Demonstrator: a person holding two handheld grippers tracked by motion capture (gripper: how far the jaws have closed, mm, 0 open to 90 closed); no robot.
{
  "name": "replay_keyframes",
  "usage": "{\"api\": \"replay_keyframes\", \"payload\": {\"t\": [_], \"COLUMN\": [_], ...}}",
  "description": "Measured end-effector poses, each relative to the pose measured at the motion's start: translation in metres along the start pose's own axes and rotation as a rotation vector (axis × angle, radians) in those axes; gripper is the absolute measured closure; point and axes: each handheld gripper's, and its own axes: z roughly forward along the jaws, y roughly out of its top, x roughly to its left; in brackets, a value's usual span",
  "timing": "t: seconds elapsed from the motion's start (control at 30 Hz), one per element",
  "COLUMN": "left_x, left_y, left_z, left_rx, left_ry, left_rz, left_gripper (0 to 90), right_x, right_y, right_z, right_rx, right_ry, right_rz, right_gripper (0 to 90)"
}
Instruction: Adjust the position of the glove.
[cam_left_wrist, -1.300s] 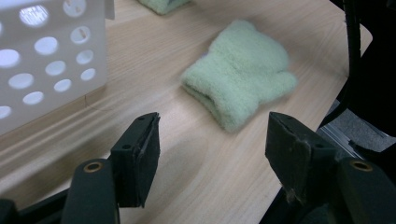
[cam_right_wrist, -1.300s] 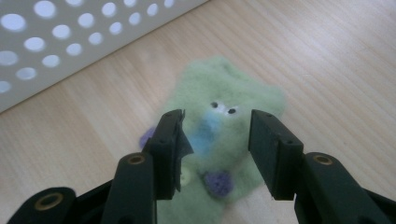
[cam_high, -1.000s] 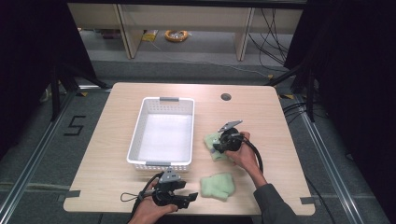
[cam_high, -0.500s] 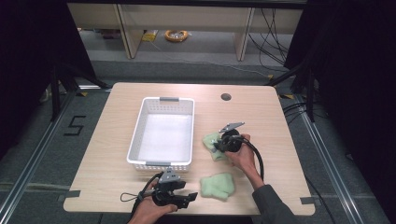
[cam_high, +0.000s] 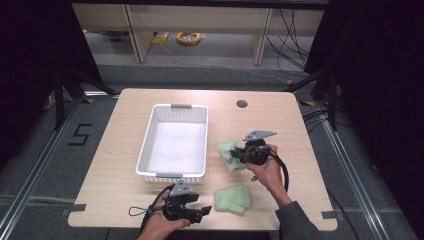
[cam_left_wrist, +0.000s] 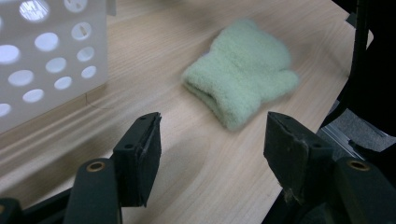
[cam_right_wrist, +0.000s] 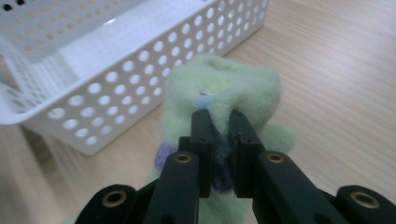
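On the pale wooden table (cam_high: 295, 115), take the white perforated plastic basket (cam_high: 173, 114) as your landmark, sitting empty and ready to receive things. Just to its right, your right gripper (cam_right_wrist: 219, 122) has its jaws just closed and pinched tight on the fuzzy pale-green mitten with a purple-blue patch (cam_right_wrist: 224, 91), held off the wood near the basket's holed side wall, presumably so you can carry it over the rim. Nearer you than the basket's front corner, a second fuzzy pale-green mitten (cam_left_wrist: 240, 77) lies flat on the table. Your left gripper (cam_left_wrist: 212, 140) waits short of it, jaws standing apart with nothing between them, aimed as if for that next pickup.
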Motion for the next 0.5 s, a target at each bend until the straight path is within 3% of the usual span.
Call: {"api": "replay_keyframes", "payload": {"t": [0.03, 0.07, 0.1, 0.13, 0.3, 0.37, 0.5], "left_x": [0.0, -0.001, -0.001, -0.002, -0.007, -0.011, -0.018], "left_y": [0.0, 0.0, 0.0, 0.0, 0.002, 0.004, 0.009], "left_z": [0.0, 0.001, 0.001, -0.001, 0.0, 0.001, 0.005], "left_rx": [0.0, -0.026, -0.026, -0.015, -0.032, -0.052, -0.062], "left_ry": [0.0, 0.005, 0.005, 0.0, -0.006, -0.005, 0.0], "left_rz": [0.0, -0.005, -0.005, -0.001, 0.006, 0.017, 0.045], "left_gripper": [36.1, 36.1, 36.1, 36.1, 35.9, 35.8, 35.8], "right_x": [0.0, 0.01, 0.01, 0.018, 0.037, 0.042, 0.051], "right_y": [0.0, -0.002, -0.002, -0.006, -0.019, -0.024, -0.03], "right_z": [0.0, -0.01, -0.01, -0.018, -0.037, -0.04, -0.042], "right_rx": [0.0, 0.0, 0.0, -0.038, -0.044, -0.057, -0.063], "right_ry": [0.0, 0.003, 0.003, 0.025, 0.035, 0.035, 0.055], "right_rz": [0.0, 0.014, 0.014, 0.02, 0.049, 0.03, 0.035], "right_gripper": [82.7, 82.7, 82.7, 82.7, 82.6, 82.5, 82.4]}}
